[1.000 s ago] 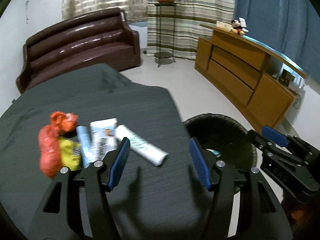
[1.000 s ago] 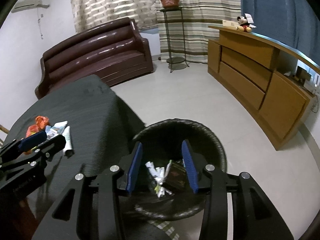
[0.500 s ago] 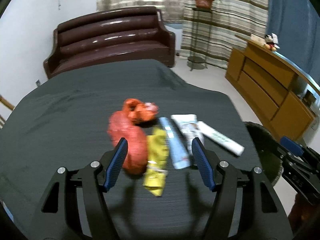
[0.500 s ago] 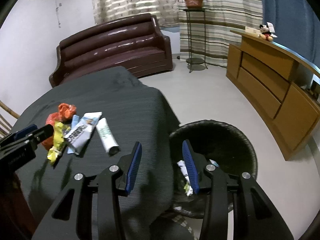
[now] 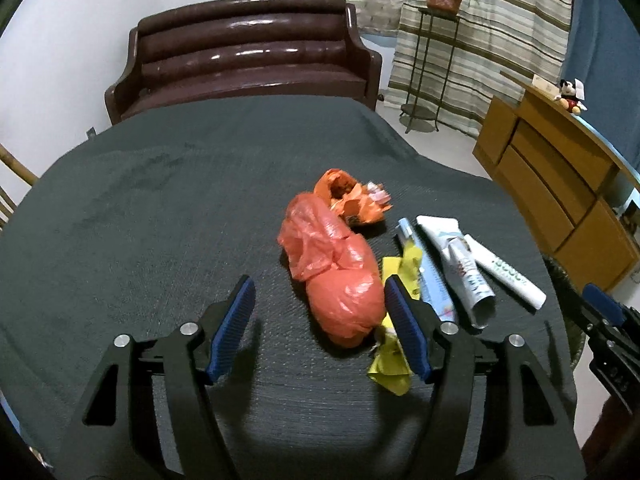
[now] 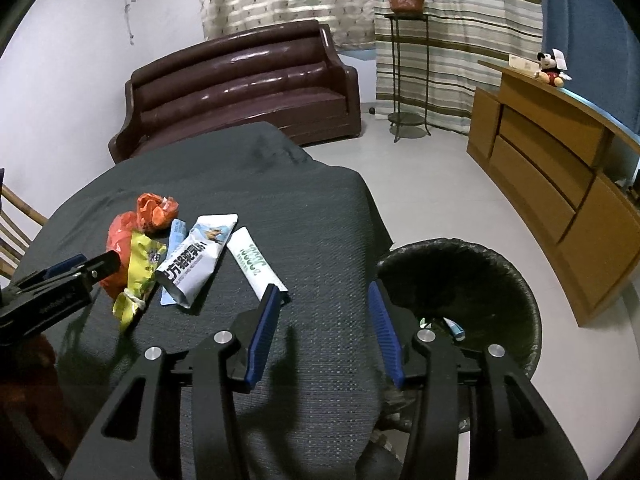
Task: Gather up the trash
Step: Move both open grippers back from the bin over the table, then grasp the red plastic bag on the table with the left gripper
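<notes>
Left gripper [image 5: 320, 320] opening above the orange bag [image 5: 340, 280] at frame centre, gripping nothing; right gripper [image 6: 324, 324] opening, empty, over the desk [image 6: 280, 208], white tube [image 6: 256, 264] just left.

The white and blue tube [image 6: 198, 262] lying on the table [image 6: 304, 216] carries large dark Chinese characters along its body; in the right wrist view they look like "方鞋乳" (the strokes are too distorted to read with certainty). The slimmer white tube [image 6: 256, 266] just beside it bears green print, of which only a row of rounded figures resembling "3000" shows. The body of the left gripper [image 6: 60, 288] has small pale lettering, too blurred to read. The yellow wrapper [image 6: 140, 268] shows a printed design, but no legible words.
</notes>
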Demonstrator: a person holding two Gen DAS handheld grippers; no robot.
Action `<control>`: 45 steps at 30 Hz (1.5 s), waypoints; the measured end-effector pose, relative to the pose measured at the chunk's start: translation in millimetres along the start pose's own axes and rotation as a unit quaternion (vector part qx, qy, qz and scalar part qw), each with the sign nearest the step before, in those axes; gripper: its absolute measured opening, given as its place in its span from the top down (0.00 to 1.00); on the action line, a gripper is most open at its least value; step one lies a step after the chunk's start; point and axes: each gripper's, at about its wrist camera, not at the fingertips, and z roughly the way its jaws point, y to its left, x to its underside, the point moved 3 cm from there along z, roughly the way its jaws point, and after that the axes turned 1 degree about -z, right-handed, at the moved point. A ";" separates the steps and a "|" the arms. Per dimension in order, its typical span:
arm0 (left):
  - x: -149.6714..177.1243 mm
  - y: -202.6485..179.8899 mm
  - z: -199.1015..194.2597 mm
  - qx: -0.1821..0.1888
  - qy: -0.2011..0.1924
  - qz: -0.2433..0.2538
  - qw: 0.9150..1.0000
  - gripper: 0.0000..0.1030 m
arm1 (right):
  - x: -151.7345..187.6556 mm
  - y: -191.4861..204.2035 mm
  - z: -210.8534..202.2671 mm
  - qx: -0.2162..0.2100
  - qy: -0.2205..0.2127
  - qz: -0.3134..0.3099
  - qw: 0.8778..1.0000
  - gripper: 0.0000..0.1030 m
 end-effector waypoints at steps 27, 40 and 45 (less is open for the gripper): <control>-8.1 19.0 15.9 0.036 0.012 -0.034 0.999 0.33 | 1.4 -6.4 5.4 0.006 0.014 0.013 1.000 0.53; -6.8 13.2 25.6 0.064 0.033 -0.019 0.997 0.62 | 2.6 -5.0 5.3 0.007 0.013 0.011 1.000 0.53; -3.6 21.0 20.4 0.060 0.039 -0.008 0.997 0.62 | 2.3 -5.0 5.2 0.006 0.013 0.012 1.000 0.53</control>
